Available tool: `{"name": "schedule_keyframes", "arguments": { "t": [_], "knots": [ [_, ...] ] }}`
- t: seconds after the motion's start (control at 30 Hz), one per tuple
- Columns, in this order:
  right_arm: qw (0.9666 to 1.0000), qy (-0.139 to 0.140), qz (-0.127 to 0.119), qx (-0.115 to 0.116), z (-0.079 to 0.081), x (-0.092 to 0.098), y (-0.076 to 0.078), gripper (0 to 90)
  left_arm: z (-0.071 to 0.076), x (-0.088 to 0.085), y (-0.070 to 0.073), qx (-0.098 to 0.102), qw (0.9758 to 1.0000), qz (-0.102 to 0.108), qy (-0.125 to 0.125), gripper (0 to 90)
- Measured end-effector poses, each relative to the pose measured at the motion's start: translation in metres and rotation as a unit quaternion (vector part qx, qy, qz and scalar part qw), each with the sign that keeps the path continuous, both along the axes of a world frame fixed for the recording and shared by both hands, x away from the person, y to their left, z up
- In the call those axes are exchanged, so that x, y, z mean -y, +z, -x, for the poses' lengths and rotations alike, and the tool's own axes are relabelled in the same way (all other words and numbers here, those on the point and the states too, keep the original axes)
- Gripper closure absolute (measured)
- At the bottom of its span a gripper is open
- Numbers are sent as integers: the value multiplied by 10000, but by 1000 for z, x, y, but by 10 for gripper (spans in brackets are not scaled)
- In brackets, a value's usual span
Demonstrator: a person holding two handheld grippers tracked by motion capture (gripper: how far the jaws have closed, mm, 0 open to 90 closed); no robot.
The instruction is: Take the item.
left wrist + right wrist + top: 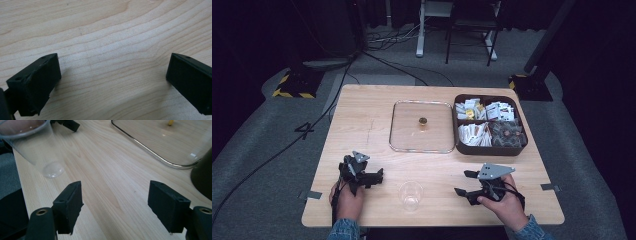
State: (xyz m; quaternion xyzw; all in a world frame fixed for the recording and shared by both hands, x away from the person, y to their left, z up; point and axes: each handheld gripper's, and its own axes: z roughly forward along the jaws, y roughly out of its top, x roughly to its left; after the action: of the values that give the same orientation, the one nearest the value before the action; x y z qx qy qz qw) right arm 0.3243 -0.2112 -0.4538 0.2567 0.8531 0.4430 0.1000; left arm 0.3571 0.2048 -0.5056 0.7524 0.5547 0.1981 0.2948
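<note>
A clear plastic cup (411,195) stands upright near the table's front edge, between my two grippers. My left gripper (377,177) rests on the wood to the cup's left, jaws wide apart and pointing right. In the left gripper view the left gripper (113,75) is open over bare wood. My right gripper (464,183) sits to the cup's right, open and pointing left. In the right gripper view the right gripper (115,202) holds nothing, and the cup (37,147) is ahead at upper left.
A square clear glass lid (404,130) with a small gold knob (422,121) lies mid-table. To its right stands a dark brown box (489,149) with compartments of sachets. The lid's rim (150,152) and the box wall (203,175) are ahead of the right gripper.
</note>
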Motion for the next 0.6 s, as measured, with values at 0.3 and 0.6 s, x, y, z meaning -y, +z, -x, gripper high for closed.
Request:
{"name": "schedule_keyframes", "arguments": {
  "t": [0.3, 0.6],
  "knots": [
    [9999, -86, -83, -86, -11, 9, 19, 290, 0, 0, 0, -1, 10000, -2, -5, 0],
    [9991, -220, -354, 112, -20, 14, 41, 284, 0, 0, 0, -1, 10000, -1, -5, 0]
  ]
}}
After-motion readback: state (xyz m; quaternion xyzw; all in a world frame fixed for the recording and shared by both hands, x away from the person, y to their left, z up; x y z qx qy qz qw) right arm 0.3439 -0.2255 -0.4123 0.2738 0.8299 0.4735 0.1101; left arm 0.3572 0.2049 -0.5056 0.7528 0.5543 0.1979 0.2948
